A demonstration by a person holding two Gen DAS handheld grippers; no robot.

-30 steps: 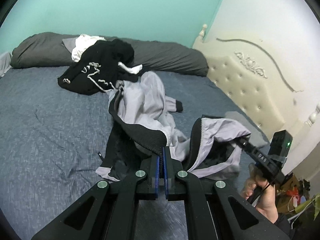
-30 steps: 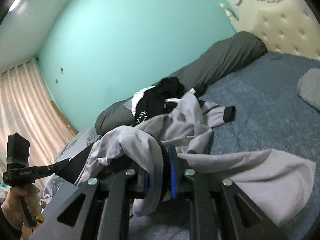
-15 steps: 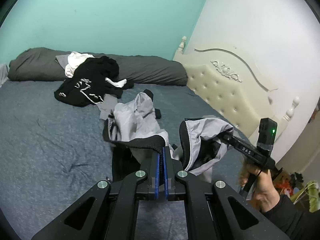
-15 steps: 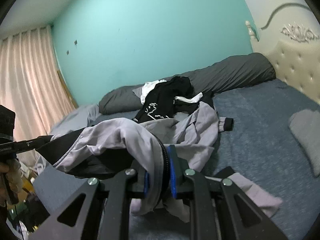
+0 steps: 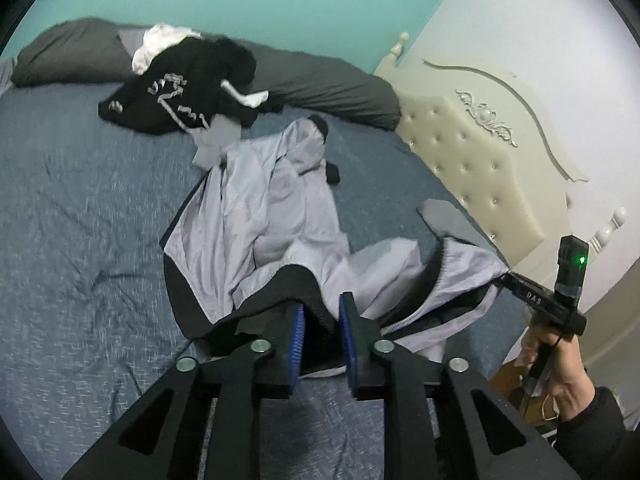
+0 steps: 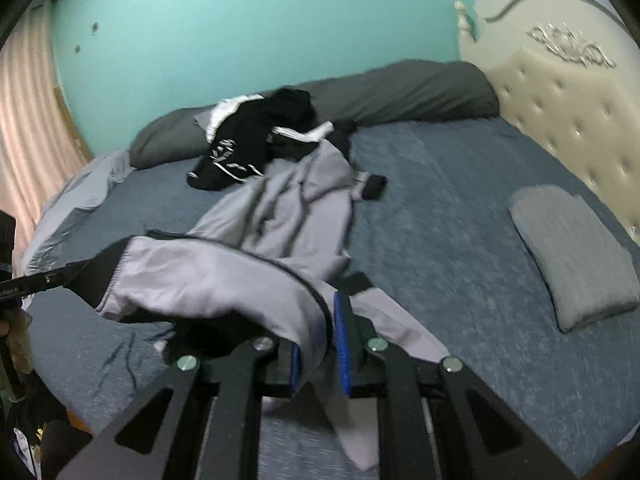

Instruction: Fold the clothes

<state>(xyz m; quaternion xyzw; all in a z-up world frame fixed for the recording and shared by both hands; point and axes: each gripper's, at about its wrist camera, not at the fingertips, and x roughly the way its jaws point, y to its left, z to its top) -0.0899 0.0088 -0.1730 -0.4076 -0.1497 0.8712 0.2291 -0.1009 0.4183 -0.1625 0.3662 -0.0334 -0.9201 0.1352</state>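
Spanning most of both views, the bed [image 5: 80,208] is the work surface: blue sheet, room to lay a garment out flat. A long dark bolster [image 5: 320,76] lies along the far edge by the wall, with a heap of black-and-white clothes [image 5: 180,92] against it, apart from the working area; probably a queue, can't confirm.

The grey jacket [image 5: 256,208] is the piece in hand. It trails from near that heap toward the cameras, crumpled and unfolded, far end with black cuffs resting on the sheet, near hem edge lifted. Holding two spread points of the hem looks meant to pull it straight so it drops flat.

A folded grey cloth [image 6: 572,256] sits near the headboard [image 5: 480,168], well clear of the jacket; looks like a finished-item spot.

Left gripper [image 5: 322,320]: fingers a little apart, black hem band lying between the blue pads; contact reads loose, can't tell if it's truly pinched. Right gripper [image 6: 318,344]: jaws closed onto a thick grey fold of the jacket, cloth draped over the left finger. In the left view it grips the opposite hem corner, a hand [image 5: 556,368] on its handle.
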